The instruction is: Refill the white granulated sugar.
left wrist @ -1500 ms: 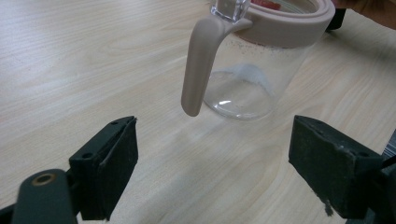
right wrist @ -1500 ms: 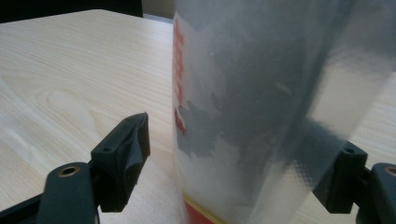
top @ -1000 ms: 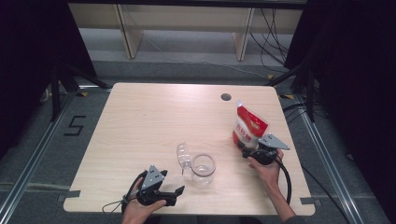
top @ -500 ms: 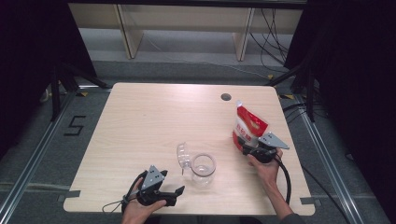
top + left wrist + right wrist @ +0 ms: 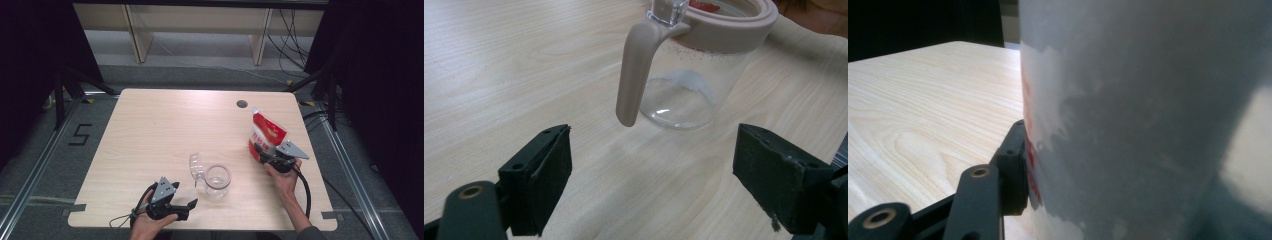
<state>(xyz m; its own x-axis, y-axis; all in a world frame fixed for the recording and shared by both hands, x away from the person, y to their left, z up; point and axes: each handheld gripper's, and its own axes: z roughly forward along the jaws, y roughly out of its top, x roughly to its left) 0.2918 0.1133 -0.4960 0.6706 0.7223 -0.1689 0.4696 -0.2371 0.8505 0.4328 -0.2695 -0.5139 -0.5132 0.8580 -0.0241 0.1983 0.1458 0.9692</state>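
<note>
My right gripper (image 5: pixel 270 159) just closing onto the red pouch (image 5: pixel 266 135) at its 12 o'clock, left pad touching, my left gripper (image 5: pixel 186 194) spread, glass jar (image 5: pixel 218 178) at 1 o'clock.

A red and white pouch (image 5: pixel 265 137) is seen standing upright near the right edge of the table (image 5: pixel 150 130), about halfway along it, its sealed top leaning slightly toward the far edge. Its back face, pale and matt, is shown close up in the right gripper view (image 5: pixel 1148 120). A clear glass jar (image 5: pixel 218 181) with a beige rim and a beige handle (image 5: pixel 636 75) is set upright near the middle of the near edge, its transparent lid (image 5: pixel 196 167) flipped open to the left.
</note>
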